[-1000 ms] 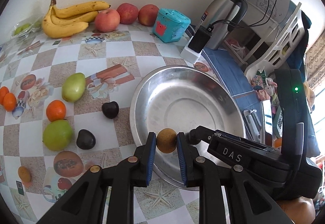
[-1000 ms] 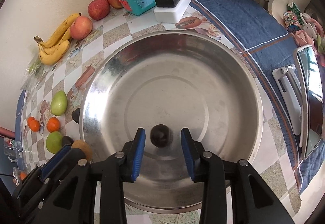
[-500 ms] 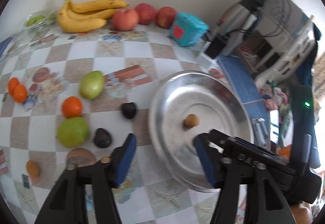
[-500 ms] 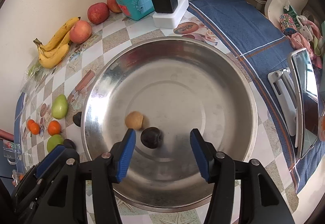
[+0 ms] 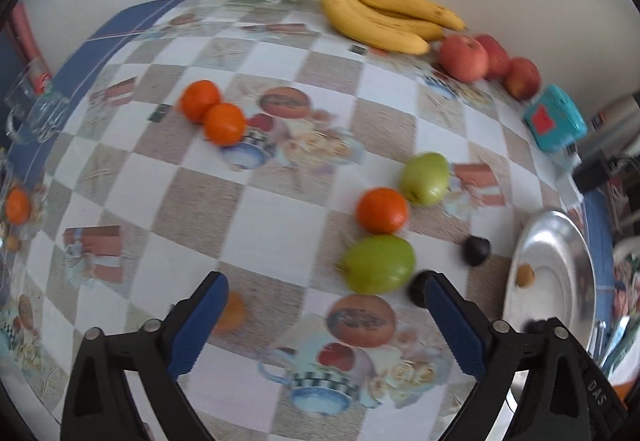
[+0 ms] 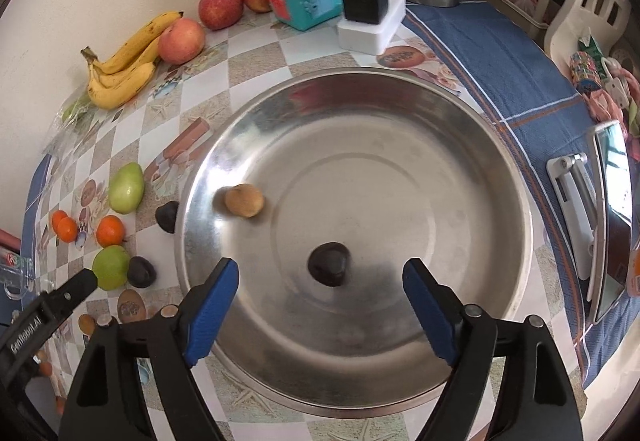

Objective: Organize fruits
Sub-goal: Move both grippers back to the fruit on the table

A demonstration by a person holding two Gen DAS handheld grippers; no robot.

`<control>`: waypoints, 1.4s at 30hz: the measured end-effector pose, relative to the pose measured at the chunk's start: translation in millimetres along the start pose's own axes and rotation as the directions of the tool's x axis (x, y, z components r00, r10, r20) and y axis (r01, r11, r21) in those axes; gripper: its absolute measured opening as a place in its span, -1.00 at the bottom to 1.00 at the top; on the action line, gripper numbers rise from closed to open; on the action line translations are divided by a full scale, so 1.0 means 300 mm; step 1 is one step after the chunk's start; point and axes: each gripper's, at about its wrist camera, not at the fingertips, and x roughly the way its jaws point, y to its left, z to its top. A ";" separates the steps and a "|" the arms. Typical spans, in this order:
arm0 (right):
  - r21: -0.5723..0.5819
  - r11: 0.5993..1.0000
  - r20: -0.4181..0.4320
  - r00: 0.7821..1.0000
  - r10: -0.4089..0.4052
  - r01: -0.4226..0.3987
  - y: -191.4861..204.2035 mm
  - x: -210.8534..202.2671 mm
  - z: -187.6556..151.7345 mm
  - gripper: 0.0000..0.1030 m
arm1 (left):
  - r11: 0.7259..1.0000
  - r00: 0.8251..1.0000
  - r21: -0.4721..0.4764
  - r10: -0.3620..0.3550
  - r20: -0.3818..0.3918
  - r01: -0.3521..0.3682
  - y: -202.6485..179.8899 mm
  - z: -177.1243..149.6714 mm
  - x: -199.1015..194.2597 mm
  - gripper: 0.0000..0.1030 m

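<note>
Blue-padded fingers [image 6: 214, 309] spread wide — both grippers empty

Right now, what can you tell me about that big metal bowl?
The metal bowl is wide, round and shallow, shiny like steel, with a flat bottom and a rolled rim. It sits upright on the checkered tablecloth. Inside lie a small brown fruit and a dark fruit, apart. No claw touches it.
</note>
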 end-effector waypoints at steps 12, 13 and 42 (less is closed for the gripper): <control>-0.123 0.987 0.084 0.990 0.112 -0.101 0.217 -0.037 -0.016 0.88 | 0.990 0.994 -0.124 0.074 0.077 -0.064 0.213 0.059 -0.072 1.00; -0.136 0.984 0.088 0.988 0.124 -0.112 0.237 -0.038 -0.020 0.88 | 0.989 0.994 -0.135 0.069 0.079 -0.058 0.228 0.059 -0.077 1.00; -0.270 0.940 0.024 0.974 0.224 -0.209 0.459 0.058 -0.077 0.57 | 0.981 0.995 -0.196 -0.029 -0.093 0.010 0.297 -0.004 0.044 0.82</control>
